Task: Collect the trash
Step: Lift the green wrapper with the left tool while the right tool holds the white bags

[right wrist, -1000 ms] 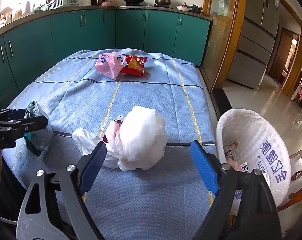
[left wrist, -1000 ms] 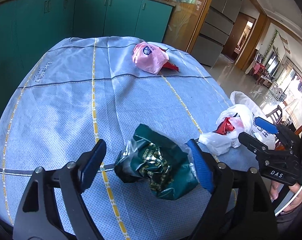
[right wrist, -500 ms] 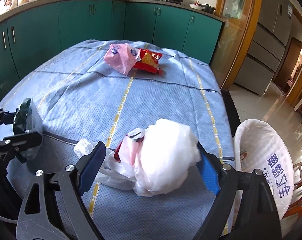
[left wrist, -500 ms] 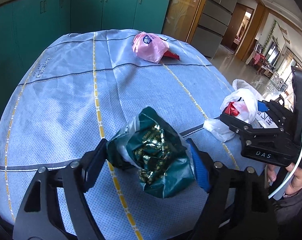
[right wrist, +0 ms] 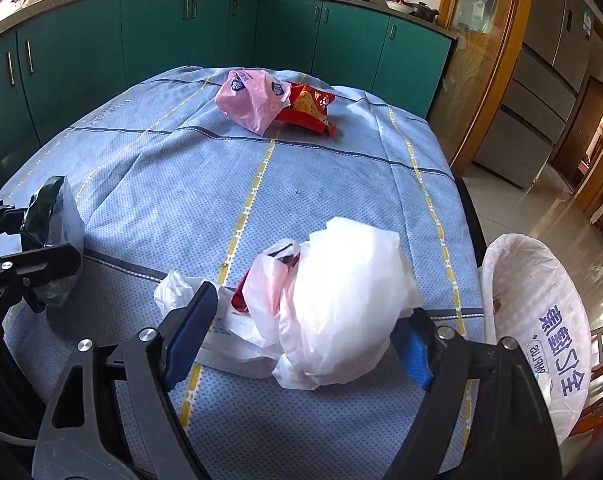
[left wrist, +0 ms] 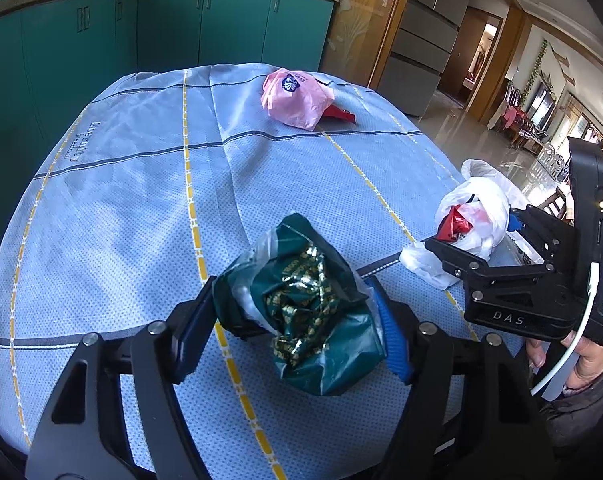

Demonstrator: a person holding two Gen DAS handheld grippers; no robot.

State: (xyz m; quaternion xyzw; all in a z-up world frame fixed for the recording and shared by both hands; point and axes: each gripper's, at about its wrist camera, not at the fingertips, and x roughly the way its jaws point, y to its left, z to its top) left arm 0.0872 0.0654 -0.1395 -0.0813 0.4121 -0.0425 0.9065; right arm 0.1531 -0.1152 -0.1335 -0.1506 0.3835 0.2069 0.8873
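Note:
My left gripper point(left wrist: 293, 332) is shut on a crumpled dark green foil bag point(left wrist: 305, 312) and holds it just above the blue tablecloth point(left wrist: 141, 200). The green bag also shows in the right wrist view point(right wrist: 51, 220). My right gripper point(right wrist: 301, 332) is around a white plastic bag point(right wrist: 341, 300) with red wrapping inside; its jaws stand wide, touching the bag's sides. That white bag shows in the left wrist view point(left wrist: 475, 216). A pink plastic bag point(right wrist: 253, 100) and a red snack packet point(right wrist: 309, 108) lie at the table's far end.
A bin lined with a white printed bag point(right wrist: 541, 332) stands off the table's right edge. Green kitchen cabinets point(right wrist: 181, 32) run behind the table. A wooden door frame and tiled floor point(right wrist: 521, 200) lie to the right.
My left gripper closed on the green bag and raised it slightly. My right gripper moved forward around the white bag and its jaws narrowed onto it.

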